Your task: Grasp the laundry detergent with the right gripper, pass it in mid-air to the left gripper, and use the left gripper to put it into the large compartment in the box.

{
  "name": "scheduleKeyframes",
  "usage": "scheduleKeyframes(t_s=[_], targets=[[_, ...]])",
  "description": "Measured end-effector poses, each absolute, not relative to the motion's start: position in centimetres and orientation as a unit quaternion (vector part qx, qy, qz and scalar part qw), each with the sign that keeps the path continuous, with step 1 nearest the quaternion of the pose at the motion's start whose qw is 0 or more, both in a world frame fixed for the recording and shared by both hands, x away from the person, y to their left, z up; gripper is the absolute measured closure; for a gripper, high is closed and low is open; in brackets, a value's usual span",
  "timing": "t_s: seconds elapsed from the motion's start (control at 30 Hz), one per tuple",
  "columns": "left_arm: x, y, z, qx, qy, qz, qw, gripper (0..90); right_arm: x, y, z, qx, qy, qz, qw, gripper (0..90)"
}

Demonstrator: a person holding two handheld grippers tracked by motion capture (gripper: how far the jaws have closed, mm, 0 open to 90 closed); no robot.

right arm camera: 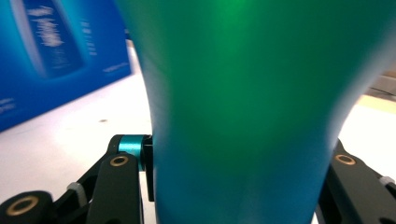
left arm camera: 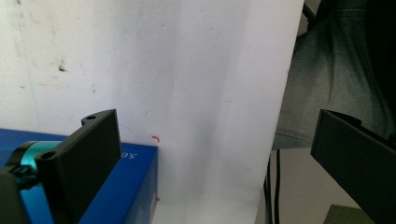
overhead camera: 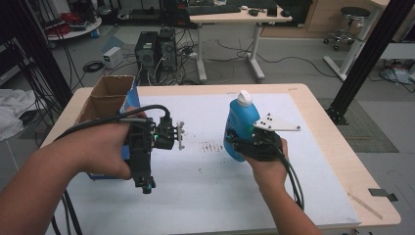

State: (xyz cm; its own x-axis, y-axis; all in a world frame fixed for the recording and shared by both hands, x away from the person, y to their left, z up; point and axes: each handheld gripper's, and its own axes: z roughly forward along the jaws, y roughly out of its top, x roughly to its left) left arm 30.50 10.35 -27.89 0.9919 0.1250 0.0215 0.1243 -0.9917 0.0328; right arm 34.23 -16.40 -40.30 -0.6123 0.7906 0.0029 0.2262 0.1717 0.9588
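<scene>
A blue bottle (overhead camera: 241,120) with a white cap stands upright near the middle of the white mat (overhead camera: 205,186). My right gripper (overhead camera: 246,146) is shut on its lower body, and in the right gripper view the bottle (right arm camera: 243,107) looms close between the jaws. My left gripper (overhead camera: 145,182) hovers over the mat's left part, beside an opened blue carton (overhead camera: 111,95). In the left gripper view, my left gripper (left arm camera: 215,154) is open with nothing between its jaws, which point at the mat and the table's near edge. The carton's corner (left arm camera: 126,186) lies behind the left jaw.
The mat covers a light wooden table (overhead camera: 342,161). Small dark specks (overhead camera: 211,146) mark the mat between the grippers. Beyond the table, computer towers (overhead camera: 156,49), cables and a desk (overhead camera: 235,19) stand on the floor. A black frame post (overhead camera: 367,54) rises at the right.
</scene>
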Motion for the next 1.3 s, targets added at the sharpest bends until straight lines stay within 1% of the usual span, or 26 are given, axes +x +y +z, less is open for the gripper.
scheduleKeyframes(t_s=[0.23, 0.57, 0.8, 1.3], targets=[[31.3, 9.6, -27.0, 0.998, 0.060, 0.016, 0.017, 1.7, 33.1, -16.1, -38.6, 0.280, 0.762, 0.537, 0.230, 46.3], [32.2, 8.8, -26.0, 0.998, 0.059, 0.018, 0.018, 1.7, 32.0, -15.2, -38.0, 0.189, 0.797, 0.549, 0.166, 46.4], [32.6, 8.2, -25.7, 0.998, 0.056, 0.016, 0.021, 1.7, 31.8, -14.6, -38.3, 0.137, 0.810, 0.559, 0.116, 46.3], [33.1, 6.2, -24.5, 0.999, 0.035, 0.014, 0.026, 1.7, 31.5, -13.0, -39.0, 0.052, 0.819, 0.569, 0.046, 46.1]])
